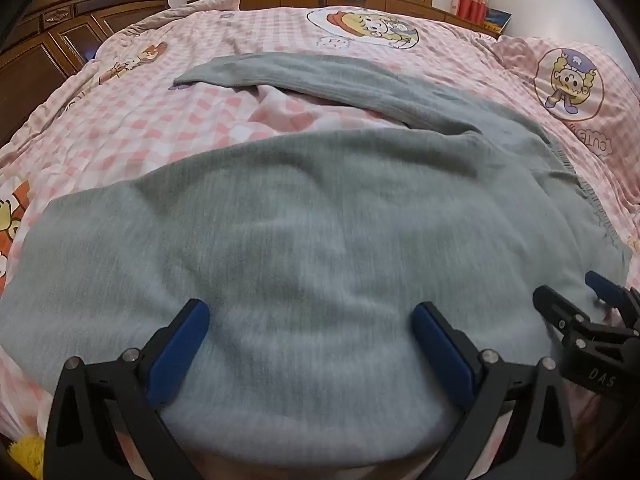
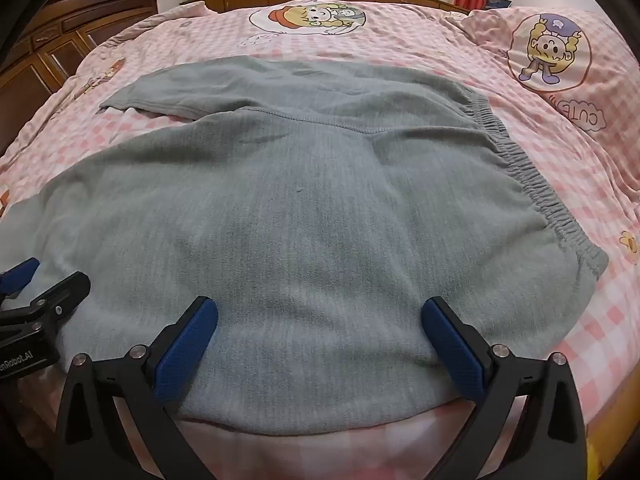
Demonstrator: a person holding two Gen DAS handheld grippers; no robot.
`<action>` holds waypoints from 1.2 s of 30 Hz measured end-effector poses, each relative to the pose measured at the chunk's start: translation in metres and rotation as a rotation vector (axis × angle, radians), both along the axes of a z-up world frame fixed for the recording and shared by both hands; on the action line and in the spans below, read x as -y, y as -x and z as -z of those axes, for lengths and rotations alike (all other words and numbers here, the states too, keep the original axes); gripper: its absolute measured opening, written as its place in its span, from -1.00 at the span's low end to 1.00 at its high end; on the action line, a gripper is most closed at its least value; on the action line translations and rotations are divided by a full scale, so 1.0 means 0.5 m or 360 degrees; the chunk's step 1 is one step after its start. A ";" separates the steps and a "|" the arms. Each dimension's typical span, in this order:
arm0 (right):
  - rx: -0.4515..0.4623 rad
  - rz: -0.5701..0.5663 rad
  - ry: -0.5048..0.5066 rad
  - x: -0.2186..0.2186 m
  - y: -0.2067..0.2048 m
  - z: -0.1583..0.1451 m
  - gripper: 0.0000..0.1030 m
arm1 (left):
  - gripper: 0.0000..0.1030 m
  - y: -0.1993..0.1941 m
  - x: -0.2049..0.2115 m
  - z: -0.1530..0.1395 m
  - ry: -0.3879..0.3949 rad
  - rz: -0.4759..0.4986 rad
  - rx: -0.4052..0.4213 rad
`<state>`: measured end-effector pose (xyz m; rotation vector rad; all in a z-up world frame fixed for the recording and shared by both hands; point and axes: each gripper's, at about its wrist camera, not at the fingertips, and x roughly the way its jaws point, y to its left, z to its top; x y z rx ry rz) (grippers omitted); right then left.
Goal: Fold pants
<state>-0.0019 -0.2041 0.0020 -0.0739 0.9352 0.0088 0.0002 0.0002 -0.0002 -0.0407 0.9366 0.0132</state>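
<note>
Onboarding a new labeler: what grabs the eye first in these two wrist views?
The grey pants fill the middle of both views, spread flat on the pink checked bedspread, with the elastic waistband at the right and one leg angled off to the upper left. Along the near edge, the left gripper and right gripper sit side by side over the fabric, jaws wide open. Cartoon prints mark the bedspread beyond.

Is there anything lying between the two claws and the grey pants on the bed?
Nothing visible. Both the left claw and the right claw stand open directly over the near edge of the grey pants, which lie spread on the pink checked bedcover with nothing on top.
</note>
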 end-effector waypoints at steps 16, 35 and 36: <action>0.0003 0.0000 0.0005 0.001 0.000 0.001 1.00 | 1.00 0.003 0.000 -0.004 -0.0023 0.0004 0.0019; 0.0004 0.0000 0.0006 0.000 -0.001 0.001 1.00 | 1.00 0.005 0.004 -0.004 -0.0030 0.0002 0.0032; 0.0004 0.0000 0.0007 0.000 -0.001 0.001 1.00 | 1.00 0.006 0.004 -0.003 -0.0030 0.0002 0.0033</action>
